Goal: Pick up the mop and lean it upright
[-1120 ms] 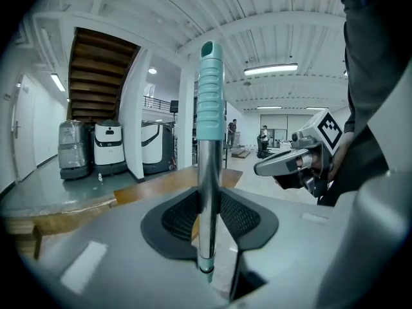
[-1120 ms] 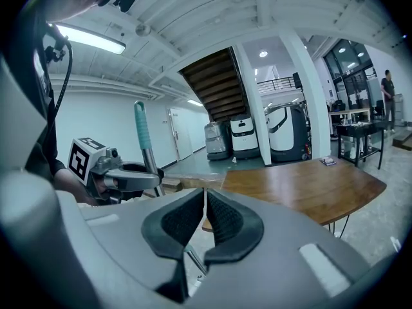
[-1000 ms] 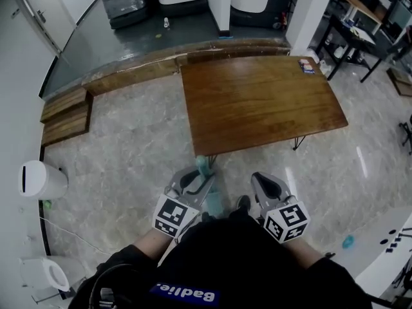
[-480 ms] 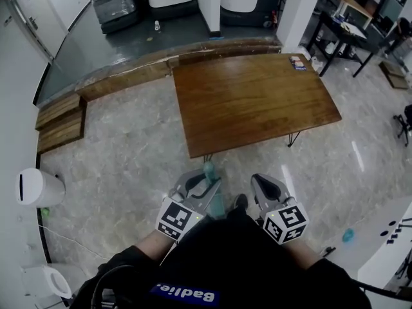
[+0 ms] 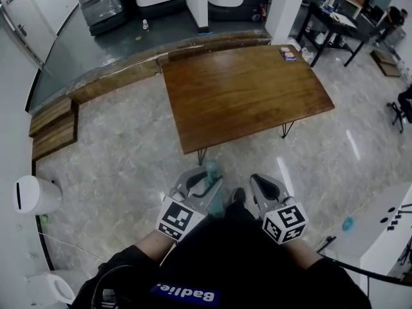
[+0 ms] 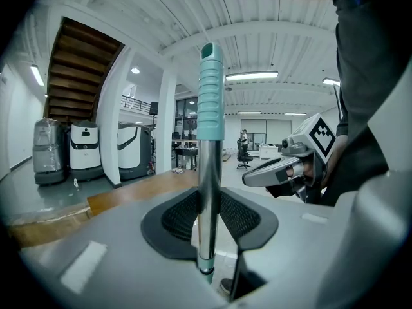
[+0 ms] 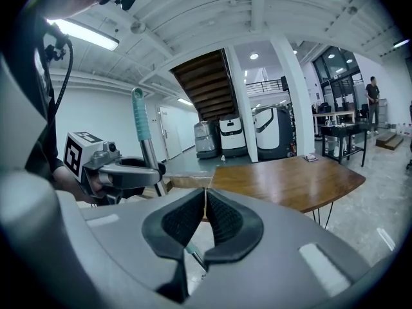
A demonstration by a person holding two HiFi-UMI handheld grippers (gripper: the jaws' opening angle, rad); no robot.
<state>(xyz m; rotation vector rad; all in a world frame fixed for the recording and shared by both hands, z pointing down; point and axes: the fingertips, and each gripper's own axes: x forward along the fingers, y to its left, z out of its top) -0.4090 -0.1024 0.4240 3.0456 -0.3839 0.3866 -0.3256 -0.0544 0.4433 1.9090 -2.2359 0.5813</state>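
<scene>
**Left gripper [image 5: 205, 184] grips steel mop pole with ribbed teal grip [image 5: 211, 168]**
Head view: the pole stands by the near edge of the brown wooden table [image 5: 244, 95]. Left gripper view: both pads pinch the upright pole. Right gripper view: the right gripper [image 7: 205, 221] shows pads pressed together, empty.

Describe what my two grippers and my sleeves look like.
The left gripper and the right gripper both have light grey moulded bodies with black, ribbed pads. Each carries a white cube printed with black square markers. The sleeves are black.
</scene>
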